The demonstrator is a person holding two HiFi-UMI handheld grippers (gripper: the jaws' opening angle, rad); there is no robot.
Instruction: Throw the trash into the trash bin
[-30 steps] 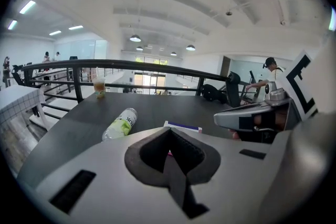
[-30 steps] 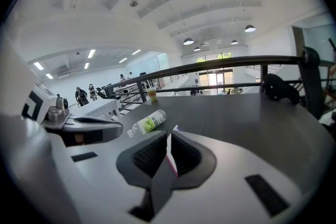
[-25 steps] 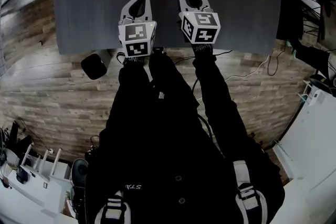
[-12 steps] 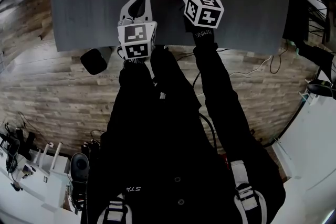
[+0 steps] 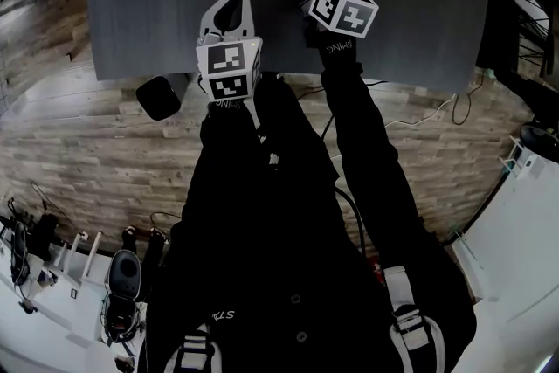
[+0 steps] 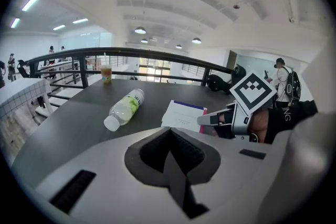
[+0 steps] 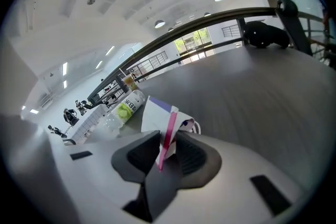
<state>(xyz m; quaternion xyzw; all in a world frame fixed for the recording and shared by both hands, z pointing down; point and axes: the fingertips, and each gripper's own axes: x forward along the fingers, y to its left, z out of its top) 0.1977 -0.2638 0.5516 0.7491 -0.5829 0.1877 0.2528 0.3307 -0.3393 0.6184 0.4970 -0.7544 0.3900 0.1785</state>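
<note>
The table [image 5: 419, 13] has a dark grey, smooth, matt top with only a soft sheen under the ceiling lights. On it, the bottle [image 6: 124, 108] is clear glossy plastic with a green wrap label and 1 opaque white cap. The box [image 6: 184, 115] beside it looks like thin white card, matt, with purple and pink printed edges. The left gripper [image 6: 170, 136] has a pale grey matt plastic shell and 2 dark, dull pads [image 6: 152, 152] that look like rubber or foam. Its cube [image 5: 229, 70] bears flat black-and-white print. The sleeves [image 5: 367, 144] are black cloth. The floor [image 5: 87, 153] looks like grained wood planks. The railing [image 6: 131, 52] seems dark painted metal.
</note>
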